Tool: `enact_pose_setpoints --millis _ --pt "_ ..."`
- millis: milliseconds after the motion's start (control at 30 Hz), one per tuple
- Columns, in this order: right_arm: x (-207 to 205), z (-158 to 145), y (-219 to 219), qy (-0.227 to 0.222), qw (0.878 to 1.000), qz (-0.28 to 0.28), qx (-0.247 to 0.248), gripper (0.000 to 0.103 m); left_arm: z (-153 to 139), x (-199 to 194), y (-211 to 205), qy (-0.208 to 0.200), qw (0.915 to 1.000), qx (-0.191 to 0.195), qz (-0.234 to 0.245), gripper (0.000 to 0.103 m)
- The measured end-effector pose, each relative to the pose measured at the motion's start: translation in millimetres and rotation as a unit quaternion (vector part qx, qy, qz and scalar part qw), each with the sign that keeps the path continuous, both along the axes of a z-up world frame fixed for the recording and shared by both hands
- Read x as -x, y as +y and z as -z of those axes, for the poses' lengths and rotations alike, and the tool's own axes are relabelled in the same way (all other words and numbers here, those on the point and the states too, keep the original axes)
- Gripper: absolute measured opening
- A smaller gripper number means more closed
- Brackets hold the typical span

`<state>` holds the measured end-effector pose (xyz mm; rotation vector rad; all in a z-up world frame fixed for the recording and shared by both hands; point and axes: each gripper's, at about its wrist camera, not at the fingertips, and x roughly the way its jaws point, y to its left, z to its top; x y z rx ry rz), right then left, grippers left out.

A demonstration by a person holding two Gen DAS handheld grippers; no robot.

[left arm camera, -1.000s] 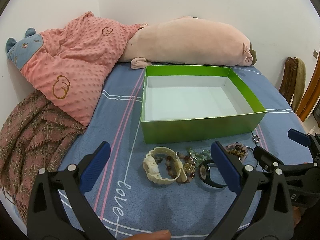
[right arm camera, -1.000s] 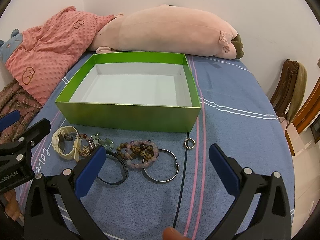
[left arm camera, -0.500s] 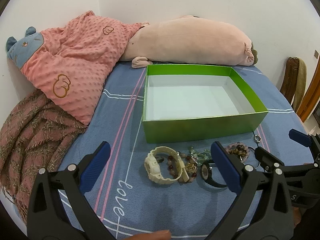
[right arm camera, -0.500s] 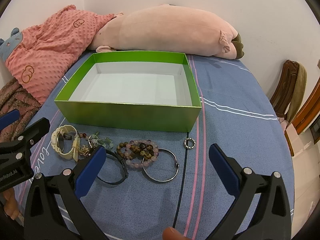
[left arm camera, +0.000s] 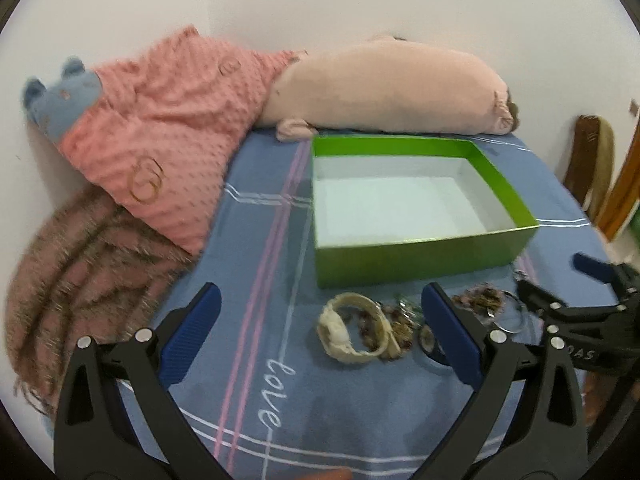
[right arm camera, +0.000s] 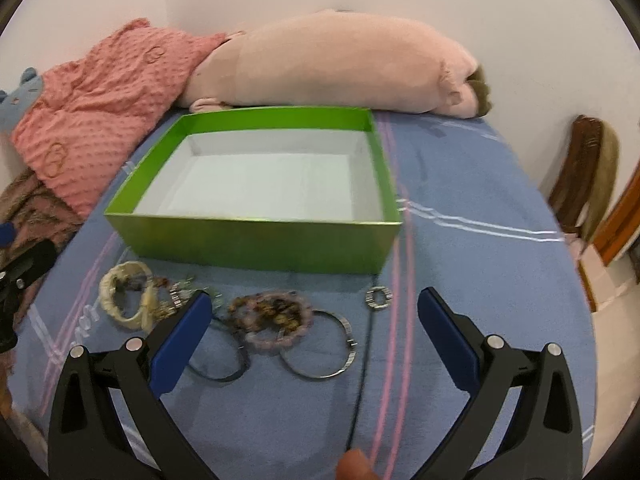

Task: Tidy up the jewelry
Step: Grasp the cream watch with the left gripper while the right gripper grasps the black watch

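Observation:
Jewelry lies in a row on the blue bedsheet, in front of an empty green box [left arm camera: 420, 266] [right arm camera: 256, 246]. At the left is a cream watch [left arm camera: 334, 330] [right arm camera: 108, 300], tangled with small beaded pieces [left arm camera: 400, 328]. Further right lie a black watch [right arm camera: 218, 377], beaded bracelets [right arm camera: 272, 316] [left arm camera: 480, 300], a silver bangle [right arm camera: 320, 376] and a small ring [right arm camera: 370, 298]. My left gripper [left arm camera: 320, 296] [right arm camera: 24, 242] hovers open just short of the cream watch. Over the bracelets and bangle, my right gripper [right arm camera: 316, 300] [left arm camera: 554, 276] is open and holds nothing.
A long pink plush [right arm camera: 340, 68] lies behind the box against the wall. A pink dotted blanket [left arm camera: 168, 140] and a brown knit throw [left arm camera: 80, 272] are heaped at the left. The bed's edge and a wooden chair [right arm camera: 588, 176] are at the right.
Both views are now blurred by motion. The scene has slid slightly right in the left wrist view and slightly down in the right one. The jewelry has not moved, and both grippers stay open.

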<state>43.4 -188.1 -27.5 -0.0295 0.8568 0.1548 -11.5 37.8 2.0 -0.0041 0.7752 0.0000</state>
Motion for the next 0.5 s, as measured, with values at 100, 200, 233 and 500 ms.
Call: enact_pose_setpoints --millis 100,200,233,500 --pt "1.6 0.9 4.1 0.011 1.0 -0.021 -0.013 0.102 2.6 -6.1 6.7 0.027 0.9994 0.019 0.004 0.087" --pt "2.5 5.9 10.5 0.025 0.999 -0.033 -0.014 0.098 5.5 -11.0 14.1 0.049 0.997 0.058 0.015 0.084" --pt "2.6 9.1 13.1 0.033 0.998 -0.041 -0.017 0.088 7.4 -15.1 12.5 0.057 0.9968 0.053 0.017 0.083" --pt "0.5 34.2 28.5 0.08 0.994 -0.067 -0.014 0.058 32.7 -46.8 -3.8 0.099 0.9939 0.025 0.041 0.083"
